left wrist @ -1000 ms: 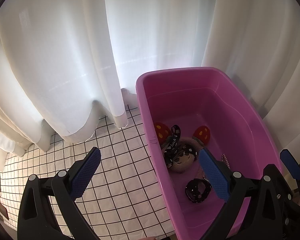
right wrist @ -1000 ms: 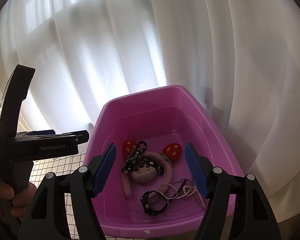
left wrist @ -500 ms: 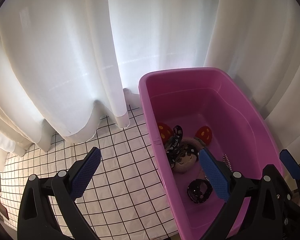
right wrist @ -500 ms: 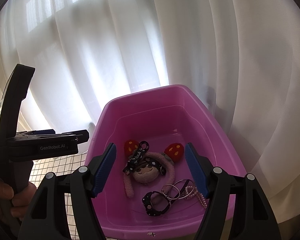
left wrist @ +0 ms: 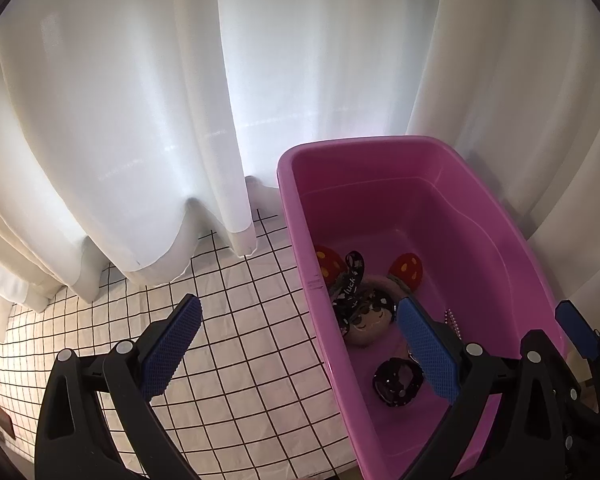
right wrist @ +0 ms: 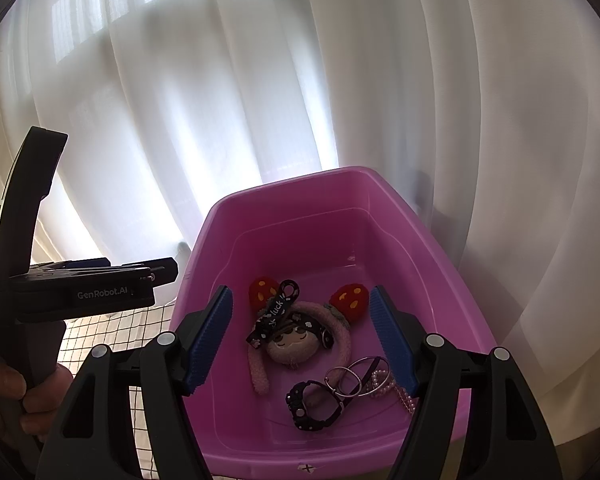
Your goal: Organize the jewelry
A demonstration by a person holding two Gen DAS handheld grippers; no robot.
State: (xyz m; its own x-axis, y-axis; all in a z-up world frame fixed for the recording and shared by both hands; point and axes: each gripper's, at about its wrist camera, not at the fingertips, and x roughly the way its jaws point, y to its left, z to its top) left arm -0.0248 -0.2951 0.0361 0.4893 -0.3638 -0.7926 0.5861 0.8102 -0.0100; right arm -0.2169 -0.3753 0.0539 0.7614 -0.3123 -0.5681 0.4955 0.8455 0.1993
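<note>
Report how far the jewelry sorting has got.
Done: the plush headband, black bracelet, metal rings and pearl strand lie in the pink tub. In hand: nothing; the left gripper and right gripper are open and empty. Left: no loose pieces show on the checked cloth; beyond these views I cannot tell.

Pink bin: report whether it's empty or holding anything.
Not empty. The pink bin holds a plush doll headband, black bracelet, rings and pearl strand.

1. Desk (left wrist: 236, 344): covered by a white cloth with a black grid.
2. Pink tub (left wrist: 300, 216) stands directly on it, right side.
3. White curtain (left wrist: 140, 160) hems rest on the far edge.
</note>
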